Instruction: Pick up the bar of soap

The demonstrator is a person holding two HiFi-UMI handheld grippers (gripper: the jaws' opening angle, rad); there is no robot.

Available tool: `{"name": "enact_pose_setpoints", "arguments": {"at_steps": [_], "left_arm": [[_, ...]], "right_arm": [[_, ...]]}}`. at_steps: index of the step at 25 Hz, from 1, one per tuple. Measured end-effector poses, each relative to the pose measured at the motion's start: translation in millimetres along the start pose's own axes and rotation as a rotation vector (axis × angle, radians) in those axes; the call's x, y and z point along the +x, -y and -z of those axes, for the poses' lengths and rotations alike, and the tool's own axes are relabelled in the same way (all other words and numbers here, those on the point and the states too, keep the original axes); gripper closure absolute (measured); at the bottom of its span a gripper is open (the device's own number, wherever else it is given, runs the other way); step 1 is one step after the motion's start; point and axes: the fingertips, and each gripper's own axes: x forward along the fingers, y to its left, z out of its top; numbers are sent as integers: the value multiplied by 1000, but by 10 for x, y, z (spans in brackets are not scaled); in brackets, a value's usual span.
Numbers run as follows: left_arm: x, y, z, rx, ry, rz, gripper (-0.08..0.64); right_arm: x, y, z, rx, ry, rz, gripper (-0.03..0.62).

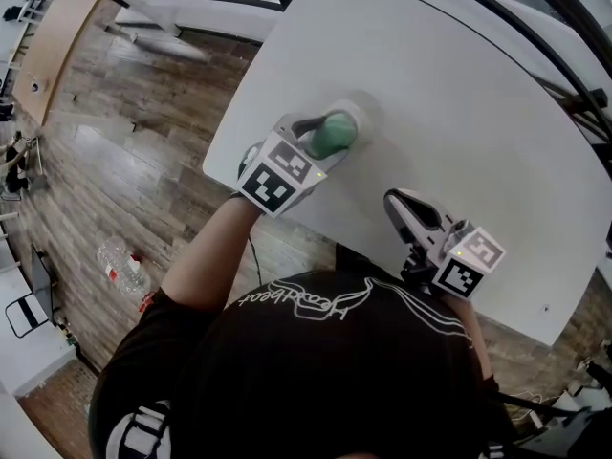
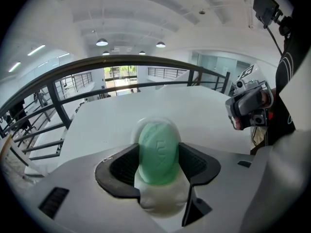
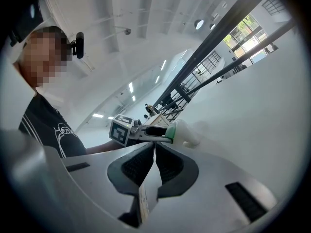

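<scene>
A bar of soap (image 1: 337, 134) sat pinched in the left claw (image 1: 331, 138), over a white soap dish (image 1: 362, 113) near the left edge of a white tabletop (image 1: 459, 84). In the left gripper view, the left claw (image 2: 158, 163) had its two dark ribbed pads against the long sides of the bar of soap (image 2: 158, 152), about halfway along it, with the rounded end standing out beyond the jaws. The soap dish (image 2: 163, 200) showed pale beneath and behind the bar; we could not tell whether the soap had cleared it or rested in it.

We judged the soap to be light, hard and stiff, but smooth and probably slippery, more so if damp. Its curved flanks could let it squirt forward under a hard squeeze, so we thought a moderate grip across the middle, where it is widest, was the safest hold.

The bar was a pale mint-green oval with softly rounded edges, a matte waxy surface and a brand word pressed into its upper face.

The right claw (image 1: 399, 200) lay apart near the front edge of the tabletop. In its own view, the right claw (image 3: 154, 148) had its jaws pressed almost together, with nothing between them.
</scene>
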Motion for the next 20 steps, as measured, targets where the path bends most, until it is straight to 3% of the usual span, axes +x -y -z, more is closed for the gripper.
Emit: {"name": "enact_pose_setpoints", "arguments": {"at_steps": [10,15,20], "left_arm": [[4,-105,-84,7,58,-37,299],[-258,4,-183,-14,183,-103,300],[-491,18,-491,-17,327,-146,299]], "right_arm": [[-62,13,39,2,14,22,572],[-172,-209,210,-12,31,22,572],[-165,-269,138,-31,37,10,572]]}}
